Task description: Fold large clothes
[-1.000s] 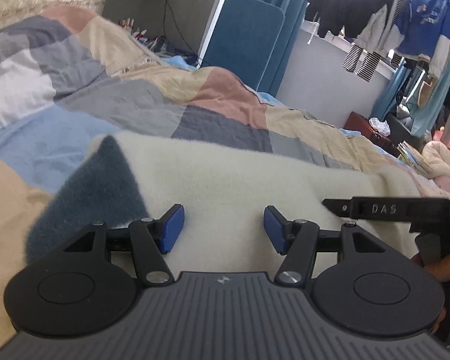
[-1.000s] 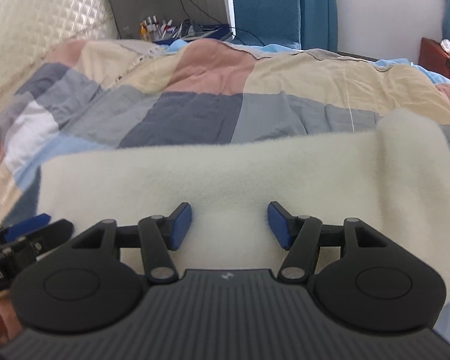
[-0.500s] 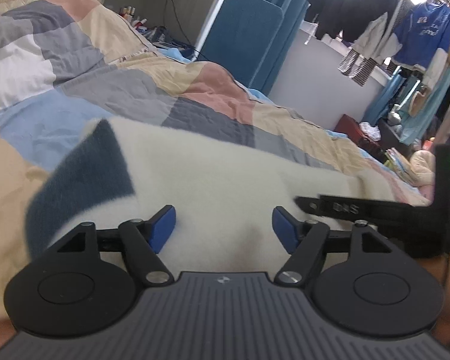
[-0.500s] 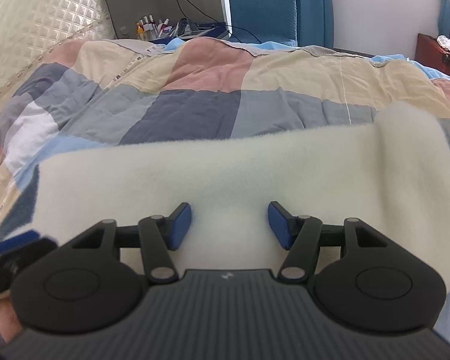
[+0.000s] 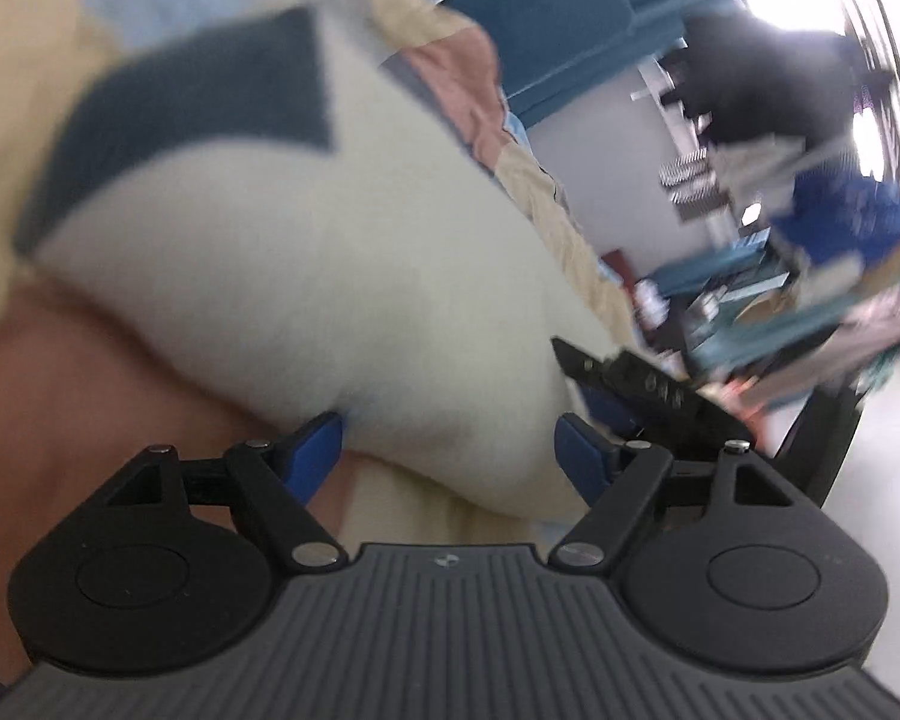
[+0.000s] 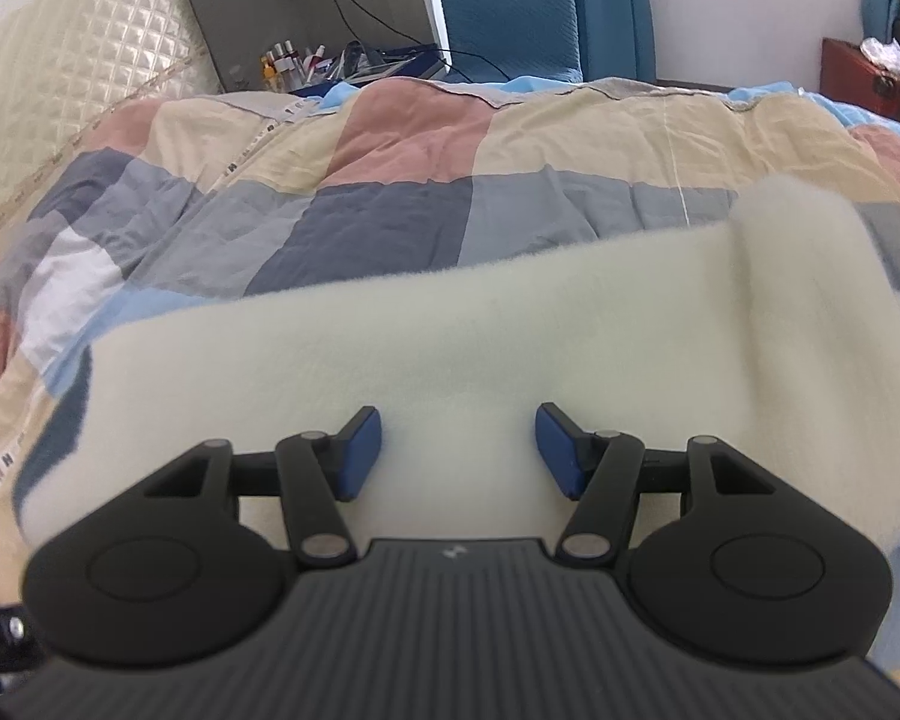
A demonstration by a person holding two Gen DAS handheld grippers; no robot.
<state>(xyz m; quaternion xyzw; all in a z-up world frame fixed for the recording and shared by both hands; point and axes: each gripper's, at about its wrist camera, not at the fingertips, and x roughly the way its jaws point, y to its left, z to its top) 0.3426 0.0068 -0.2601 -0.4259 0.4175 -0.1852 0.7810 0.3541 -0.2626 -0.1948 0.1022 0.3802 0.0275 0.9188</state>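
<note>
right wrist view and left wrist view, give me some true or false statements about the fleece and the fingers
1. The cream fleece garment lies on a patchwork quilt. True.
2. The right gripper has its fingers pressed together. False: the blue pads stand apart, with fleece showing between them.
3. The garment has a dark blue patch in the left wrist view. True.
4. The left gripper has its fingers shut on a black shirt. False: they are spread, with cream fleece bulging between them.
5. The left wrist view is sharp. False: it is heavily blurred.
6. A quilted headboard stands at the upper left of the right wrist view. True.
</note>
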